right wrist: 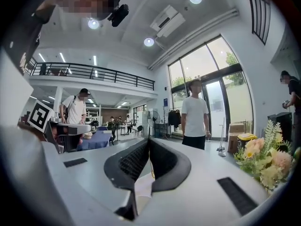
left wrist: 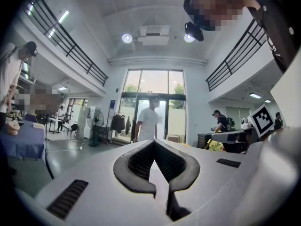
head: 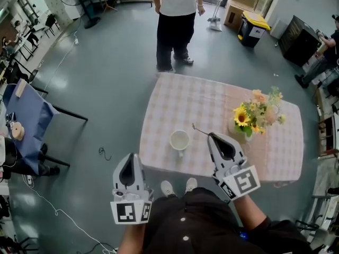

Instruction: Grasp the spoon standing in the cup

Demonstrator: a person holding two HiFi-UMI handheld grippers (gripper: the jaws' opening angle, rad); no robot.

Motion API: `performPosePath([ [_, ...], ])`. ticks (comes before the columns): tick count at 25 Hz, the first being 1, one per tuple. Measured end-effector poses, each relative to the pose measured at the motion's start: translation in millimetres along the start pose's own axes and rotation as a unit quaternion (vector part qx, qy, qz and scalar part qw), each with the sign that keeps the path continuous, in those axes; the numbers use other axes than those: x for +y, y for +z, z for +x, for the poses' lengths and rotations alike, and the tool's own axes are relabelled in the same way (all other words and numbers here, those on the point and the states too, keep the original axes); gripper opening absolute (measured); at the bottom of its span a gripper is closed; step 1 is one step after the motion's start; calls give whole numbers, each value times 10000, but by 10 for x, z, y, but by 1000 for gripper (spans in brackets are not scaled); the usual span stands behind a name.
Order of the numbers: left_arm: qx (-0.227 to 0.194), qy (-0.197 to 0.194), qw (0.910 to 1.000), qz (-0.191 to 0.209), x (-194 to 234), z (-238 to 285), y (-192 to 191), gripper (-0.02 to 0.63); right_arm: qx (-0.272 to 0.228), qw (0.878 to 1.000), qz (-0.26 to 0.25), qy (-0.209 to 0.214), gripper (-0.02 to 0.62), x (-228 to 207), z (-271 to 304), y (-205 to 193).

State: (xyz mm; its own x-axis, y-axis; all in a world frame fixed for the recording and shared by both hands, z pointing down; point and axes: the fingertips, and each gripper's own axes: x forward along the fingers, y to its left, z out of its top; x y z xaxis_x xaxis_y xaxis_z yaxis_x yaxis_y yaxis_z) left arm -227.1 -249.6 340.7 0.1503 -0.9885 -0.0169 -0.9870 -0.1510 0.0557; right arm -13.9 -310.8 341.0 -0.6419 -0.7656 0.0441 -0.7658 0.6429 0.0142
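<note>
A white cup stands near the front edge of the table's pink checked cloth, and it looks empty. A thin metal spoon juts out to the left from the tip of my right gripper, just right of the cup and outside it. In the right gripper view that gripper has its pads pressed together, shut on the spoon's handle. My left gripper hangs off the table's front left corner, close to my body. Its jaws meet at the tip with nothing between them.
A vase of yellow and peach flowers stands on the cloth, just right of my right gripper and behind it. A person stands at the table's far side. A blue-covered table is off to the left.
</note>
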Motion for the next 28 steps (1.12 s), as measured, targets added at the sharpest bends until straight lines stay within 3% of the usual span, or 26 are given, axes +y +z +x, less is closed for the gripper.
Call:
performPosePath([
  [15,-223,166,9995,120,229,-60,190,14,-332,9978,19,-570,3,-236,-253,152],
  [28,-220,165,9995,174,238,-84,221,14,-359,9973,-41,-645,2,-238,-267,176],
])
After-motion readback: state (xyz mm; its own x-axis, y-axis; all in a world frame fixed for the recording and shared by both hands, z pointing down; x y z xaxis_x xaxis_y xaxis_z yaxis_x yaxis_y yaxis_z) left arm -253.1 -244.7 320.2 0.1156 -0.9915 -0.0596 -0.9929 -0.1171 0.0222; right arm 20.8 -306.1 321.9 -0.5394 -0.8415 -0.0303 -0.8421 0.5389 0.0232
